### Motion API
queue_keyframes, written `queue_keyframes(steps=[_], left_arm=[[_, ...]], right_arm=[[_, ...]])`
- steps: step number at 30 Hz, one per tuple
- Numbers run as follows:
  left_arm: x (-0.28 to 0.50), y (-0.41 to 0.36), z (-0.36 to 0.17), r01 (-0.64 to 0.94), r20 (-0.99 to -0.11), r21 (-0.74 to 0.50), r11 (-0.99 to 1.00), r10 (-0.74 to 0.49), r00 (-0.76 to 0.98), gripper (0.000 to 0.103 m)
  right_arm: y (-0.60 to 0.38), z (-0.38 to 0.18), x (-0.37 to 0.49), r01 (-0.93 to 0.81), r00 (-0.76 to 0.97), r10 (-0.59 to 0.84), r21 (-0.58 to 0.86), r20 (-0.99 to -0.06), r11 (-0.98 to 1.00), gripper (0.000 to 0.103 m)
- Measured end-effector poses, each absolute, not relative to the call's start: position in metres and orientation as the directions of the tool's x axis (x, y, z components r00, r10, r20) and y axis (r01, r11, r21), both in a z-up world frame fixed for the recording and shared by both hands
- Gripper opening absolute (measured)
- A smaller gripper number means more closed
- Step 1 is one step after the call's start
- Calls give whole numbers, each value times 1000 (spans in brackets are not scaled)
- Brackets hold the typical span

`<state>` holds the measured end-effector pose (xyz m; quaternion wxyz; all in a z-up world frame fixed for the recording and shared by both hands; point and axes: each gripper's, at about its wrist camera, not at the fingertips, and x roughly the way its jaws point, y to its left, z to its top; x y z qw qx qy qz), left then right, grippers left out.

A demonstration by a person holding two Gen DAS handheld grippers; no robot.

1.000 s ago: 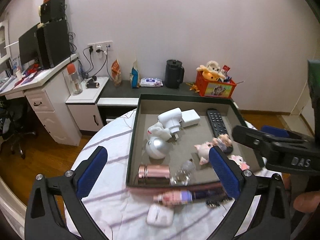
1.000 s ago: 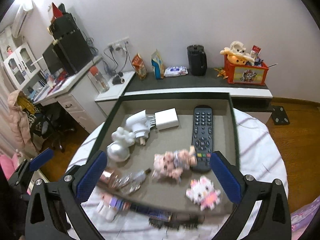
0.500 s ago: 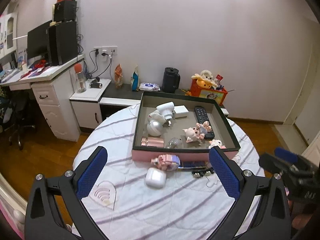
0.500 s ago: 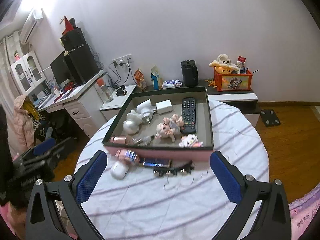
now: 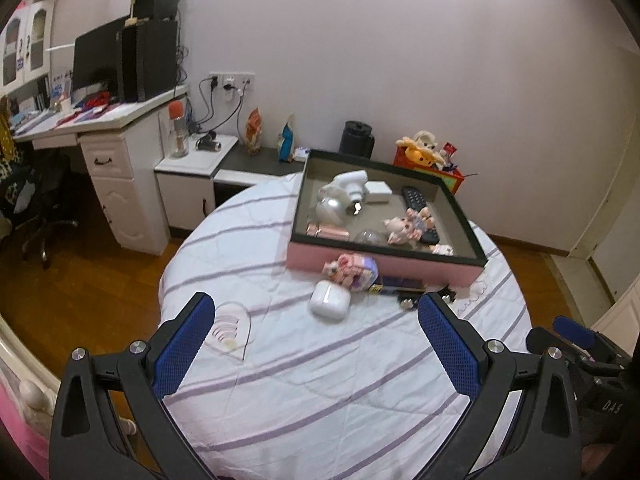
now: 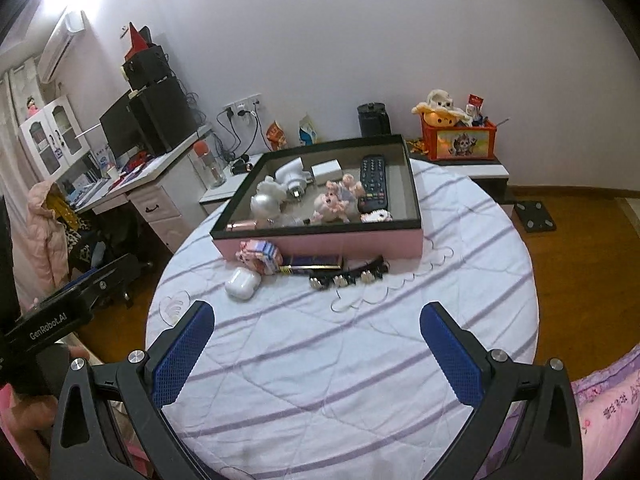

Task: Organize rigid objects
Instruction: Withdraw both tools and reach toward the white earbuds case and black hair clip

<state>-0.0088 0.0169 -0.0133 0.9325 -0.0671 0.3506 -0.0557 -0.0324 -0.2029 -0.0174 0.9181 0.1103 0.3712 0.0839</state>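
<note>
A pink-walled tray (image 5: pixel 384 266) (image 6: pixel 320 242) with a dark rim sits at the far side of the round table. It holds a black remote (image 6: pixel 374 186), a white charger (image 5: pixel 378 192), pig figures (image 5: pixel 406 230) and a silver ball toy (image 5: pixel 330 212). In front of the tray lie a white earbud case (image 5: pixel 330 303) (image 6: pixel 242 284), a pink block figure (image 5: pixel 354 270) (image 6: pixel 260 256), a dark flat box (image 6: pixel 314 262) and a black hair clip (image 6: pixel 348 276). My left gripper (image 5: pixel 320 342) and right gripper (image 6: pixel 316 342) both hang open over the near table, holding nothing.
The table wears a white cloth with purple stripes (image 6: pixel 360 352). A white desk with a monitor (image 5: pixel 100 64) stands left, a low shelf with a black kettle (image 5: pixel 356 144) and an orange toy box (image 6: pixel 460 140) behind. A wooden floor surrounds the table; pink bedding (image 6: pixel 608 400) shows at right.
Both grippers have pulled back and away from the tray, so the whole table now shows. The objects have not moved. Both grippers stay open.
</note>
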Motion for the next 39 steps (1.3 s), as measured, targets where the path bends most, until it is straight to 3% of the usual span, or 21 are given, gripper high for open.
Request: queue_keyframes(steps=[19, 39], left_arm=[[11, 4, -57, 72, -714, -100, 992, -122, 689, 103], [99, -20, -133, 111, -797, -3, 994, -69, 600, 103]], right_arm=[[-206, -45, -20, -37, 670, 195, 230, -717, 973, 103], [-191, -115, 84, -58, 529, 121, 106, -840, 993, 103]])
